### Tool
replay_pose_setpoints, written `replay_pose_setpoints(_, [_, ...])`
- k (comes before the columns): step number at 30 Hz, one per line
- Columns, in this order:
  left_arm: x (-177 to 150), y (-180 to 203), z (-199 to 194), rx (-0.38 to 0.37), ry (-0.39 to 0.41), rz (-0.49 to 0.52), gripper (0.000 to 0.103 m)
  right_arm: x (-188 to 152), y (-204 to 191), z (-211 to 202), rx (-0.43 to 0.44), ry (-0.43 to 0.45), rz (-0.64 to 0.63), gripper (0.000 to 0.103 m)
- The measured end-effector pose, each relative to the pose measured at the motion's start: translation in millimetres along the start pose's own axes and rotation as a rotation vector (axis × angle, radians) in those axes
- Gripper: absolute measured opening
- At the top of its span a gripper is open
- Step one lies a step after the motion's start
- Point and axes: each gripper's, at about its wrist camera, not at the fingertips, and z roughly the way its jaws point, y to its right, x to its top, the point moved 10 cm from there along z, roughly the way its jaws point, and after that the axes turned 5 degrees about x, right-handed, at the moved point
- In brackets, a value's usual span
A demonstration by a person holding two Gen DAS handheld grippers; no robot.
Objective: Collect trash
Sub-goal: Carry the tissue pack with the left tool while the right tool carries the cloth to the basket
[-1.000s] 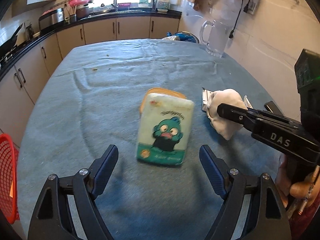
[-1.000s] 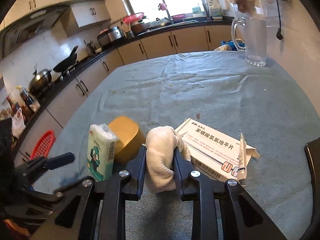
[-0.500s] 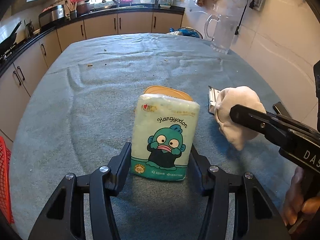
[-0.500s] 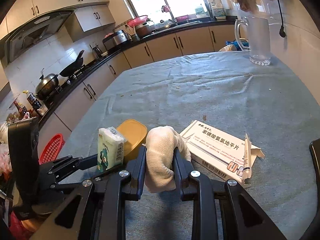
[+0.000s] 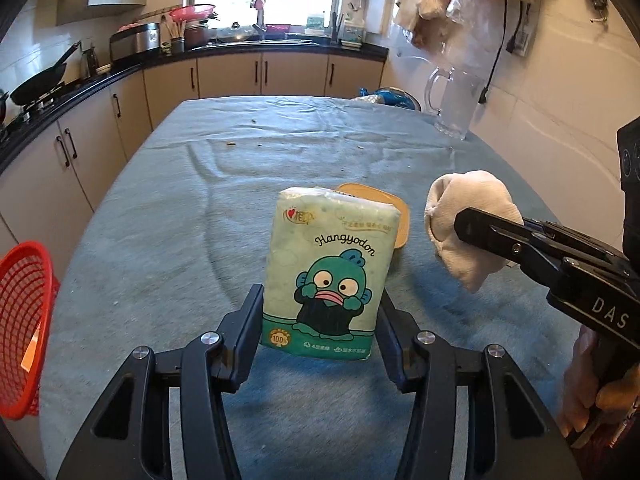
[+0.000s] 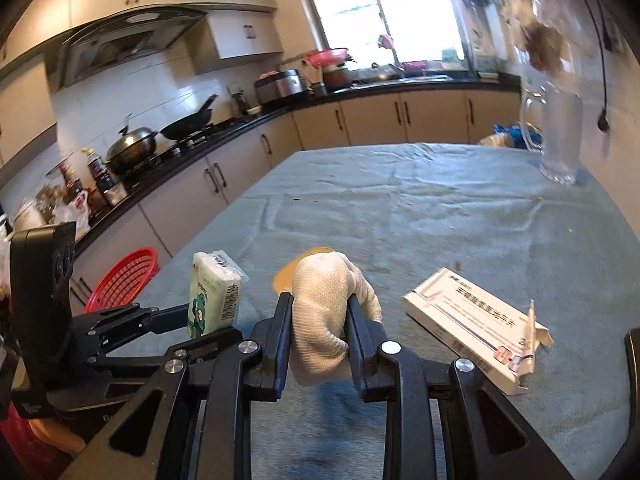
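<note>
My left gripper (image 5: 320, 308) is shut on a green tissue pack (image 5: 328, 272) with a cartoon fish, held upright above the blue tablecloth; the pack also shows in the right wrist view (image 6: 214, 292). My right gripper (image 6: 318, 312) is shut on a crumpled white cloth (image 6: 328, 312), lifted off the table; the cloth also shows in the left wrist view (image 5: 468, 220). A yellow lid (image 5: 396, 212) lies behind the pack. A torn white medicine box (image 6: 476, 324) lies on the table to the right.
A red mesh basket (image 5: 22, 324) stands off the table's left edge and also shows in the right wrist view (image 6: 124, 276). A glass pitcher (image 5: 456, 104) stands at the far right of the table. Kitchen counters and cabinets run along the left and back.
My left gripper closed on the tissue pack and lifted it. My right gripper rose with the white cloth, away from the medicine box.
</note>
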Motion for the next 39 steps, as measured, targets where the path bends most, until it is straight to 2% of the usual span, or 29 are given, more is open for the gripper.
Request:
replay_pose_setpoints(28, [-5, -22, -37, 0.019, 0.075, -0.038, 0.051, 1, 4, 6, -0.022, -0.008, -0.005, 0.027])
replay_pose_setpoints(39, [-5, -35, -57, 0.019, 0.107, -0.064, 0.051, -3, -24, -5, 0.051, -0.008, 0.046, 0.027])
